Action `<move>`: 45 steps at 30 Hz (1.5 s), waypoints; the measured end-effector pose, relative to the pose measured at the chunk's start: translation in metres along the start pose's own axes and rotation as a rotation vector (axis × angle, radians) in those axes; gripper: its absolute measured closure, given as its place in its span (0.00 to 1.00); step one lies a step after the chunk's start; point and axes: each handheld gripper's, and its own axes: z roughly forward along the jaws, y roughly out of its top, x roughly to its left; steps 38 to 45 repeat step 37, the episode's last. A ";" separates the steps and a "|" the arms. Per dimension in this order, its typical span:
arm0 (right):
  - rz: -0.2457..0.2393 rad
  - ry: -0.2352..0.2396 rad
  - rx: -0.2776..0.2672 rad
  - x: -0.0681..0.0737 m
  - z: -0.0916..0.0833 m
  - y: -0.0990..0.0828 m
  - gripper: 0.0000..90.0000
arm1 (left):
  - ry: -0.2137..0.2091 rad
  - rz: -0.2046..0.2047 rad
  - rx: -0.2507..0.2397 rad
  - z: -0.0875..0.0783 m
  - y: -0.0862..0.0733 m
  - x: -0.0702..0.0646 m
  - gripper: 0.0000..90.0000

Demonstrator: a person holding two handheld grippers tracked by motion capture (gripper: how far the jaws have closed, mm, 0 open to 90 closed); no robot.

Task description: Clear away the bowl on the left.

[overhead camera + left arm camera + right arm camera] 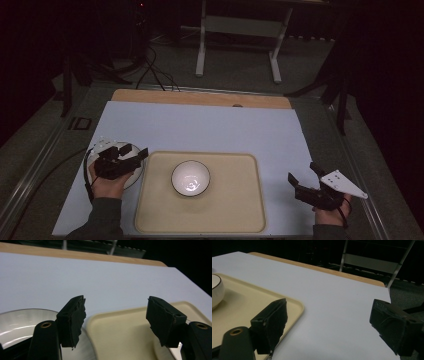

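My left tool (134, 154) hangs with its jaws spread wide and nothing between them, over the near left of the white surface (210, 127), above a shiny round white plate (17, 322) that lies just left of the cream rectangular plastic tray (240, 210). From the left gripper view, one jaw sits over the plate's rim and the other over the tray's near edge; the plate's edge touches or slightly overlaps the tray, I cannot tell which. On the tray, a little left of its middle, stands a white ceramic bowl with a dark rim (190, 178), upright and empty. My right tool (303, 176) rests at the near right, well apart from the tray, its jaws also wide open and holding nothing.
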 end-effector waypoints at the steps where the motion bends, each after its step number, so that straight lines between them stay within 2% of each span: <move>1: -0.001 0.000 0.000 0.000 0.000 0.000 0.16 | 0.009 0.003 -0.004 -0.003 0.001 0.003 0.36; 4: 0.000 0.000 0.000 0.000 0.000 0.000 0.16 | 0.025 0.008 -0.011 -0.006 0.001 0.007 0.36; 5: 0.000 0.000 0.001 0.000 0.000 0.000 0.16 | 0.045 0.020 -0.018 -0.010 0.002 0.011 0.36; 8: 0.000 0.000 -0.001 0.000 0.000 0.000 0.16 | 0.071 0.040 -0.029 -0.016 0.002 0.017 0.36; 18: 0.001 0.000 0.000 0.000 0.000 0.000 0.16 | 0.107 0.088 -0.054 -0.024 -0.001 0.028 0.36; 21: 0.003 0.000 -0.002 0.000 0.000 0.000 0.16 | 0.121 0.099 -0.084 -0.029 -0.002 0.032 0.36; 25: 0.005 0.002 -0.002 -0.001 0.000 0.000 0.16 | 0.139 0.126 -0.095 -0.035 -0.005 0.036 0.36; 27: 0.006 0.003 -0.002 0.000 0.000 0.000 0.16 | 0.161 0.142 -0.091 -0.038 -0.008 0.039 0.36; 31: 0.006 0.006 0.004 0.000 0.000 0.000 0.16 | 0.187 0.145 -0.101 -0.043 -0.010 0.044 0.36; 45: 0.003 0.012 0.009 0.000 0.001 -0.001 0.16 | 0.193 0.152 -0.095 -0.043 -0.012 0.043 0.36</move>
